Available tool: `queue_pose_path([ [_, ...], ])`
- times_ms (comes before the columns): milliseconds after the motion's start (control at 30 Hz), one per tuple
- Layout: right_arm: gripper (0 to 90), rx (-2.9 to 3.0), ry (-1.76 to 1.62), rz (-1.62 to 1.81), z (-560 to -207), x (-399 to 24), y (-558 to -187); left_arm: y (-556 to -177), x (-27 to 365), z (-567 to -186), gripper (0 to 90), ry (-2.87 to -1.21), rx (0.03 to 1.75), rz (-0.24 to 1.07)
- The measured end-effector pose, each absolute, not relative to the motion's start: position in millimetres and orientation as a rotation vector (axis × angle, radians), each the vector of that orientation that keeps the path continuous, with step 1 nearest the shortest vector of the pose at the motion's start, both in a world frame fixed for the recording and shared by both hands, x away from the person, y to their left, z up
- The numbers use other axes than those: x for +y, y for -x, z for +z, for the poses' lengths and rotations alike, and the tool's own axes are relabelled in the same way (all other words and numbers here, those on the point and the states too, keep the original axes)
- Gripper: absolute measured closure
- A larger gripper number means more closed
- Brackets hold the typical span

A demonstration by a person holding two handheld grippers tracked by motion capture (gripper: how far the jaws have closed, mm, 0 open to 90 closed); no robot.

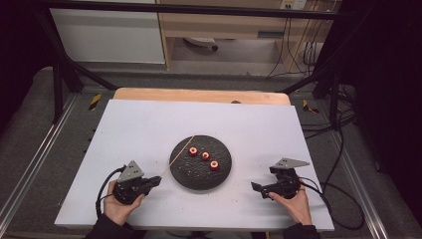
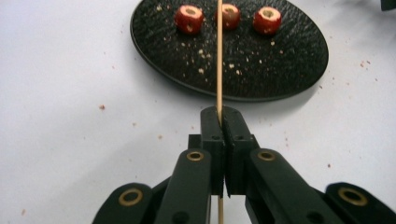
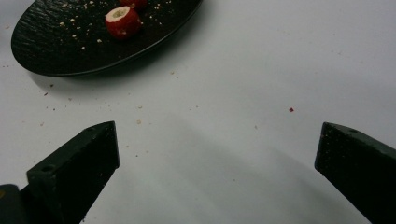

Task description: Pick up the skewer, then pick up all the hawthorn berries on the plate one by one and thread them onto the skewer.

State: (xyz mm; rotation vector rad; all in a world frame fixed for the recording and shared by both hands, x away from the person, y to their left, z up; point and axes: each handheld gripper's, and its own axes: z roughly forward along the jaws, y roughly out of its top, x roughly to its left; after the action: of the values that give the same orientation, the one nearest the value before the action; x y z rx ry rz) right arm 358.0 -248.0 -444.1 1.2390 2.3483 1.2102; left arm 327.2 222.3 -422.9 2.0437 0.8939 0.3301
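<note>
The left gripper (image 2: 219,122) is clamping its two black jaws tight on a thin, pale wooden skewer (image 2: 218,56), pinching it low on the shaft, with a short stub poking out behind the pads. From there the stick is running straight ahead, its far part hanging over the round black textured plate (image 2: 299,70) and lining up with the middle one of three small red cored fruit pieces (image 2: 189,18) sitting in a row (cherry-red skins, pale hollow centres). Crumbs are lying scattered on the plate and on the white tabletop (image 1: 139,129) around it.

In the high view the left gripper (image 1: 149,183) is sitting just left of the plate, the skewer (image 1: 178,157) slanting up across its rim. The right gripper (image 3: 217,149) is waiting with its jaws spread wide, nothing between them, off to the plate's right.

My read on handling: that skewer is going to be light and stiff but springy and easy to snap, so a grip nearer the point would steady it for piercing. The fruit looks small, smooth and likely to roll away under a push; the free right gripper should brace a piece by its sides, gently, since the flesh probably bruises.
</note>
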Motion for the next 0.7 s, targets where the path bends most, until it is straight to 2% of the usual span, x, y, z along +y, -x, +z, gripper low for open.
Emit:
queue_pose_path([
  [700, 0.5, 2.419, -1.186, 1.129, -427, -196, -372, -327, 231, -435, 87.9, -2.031, 0.897, 0.314],
])
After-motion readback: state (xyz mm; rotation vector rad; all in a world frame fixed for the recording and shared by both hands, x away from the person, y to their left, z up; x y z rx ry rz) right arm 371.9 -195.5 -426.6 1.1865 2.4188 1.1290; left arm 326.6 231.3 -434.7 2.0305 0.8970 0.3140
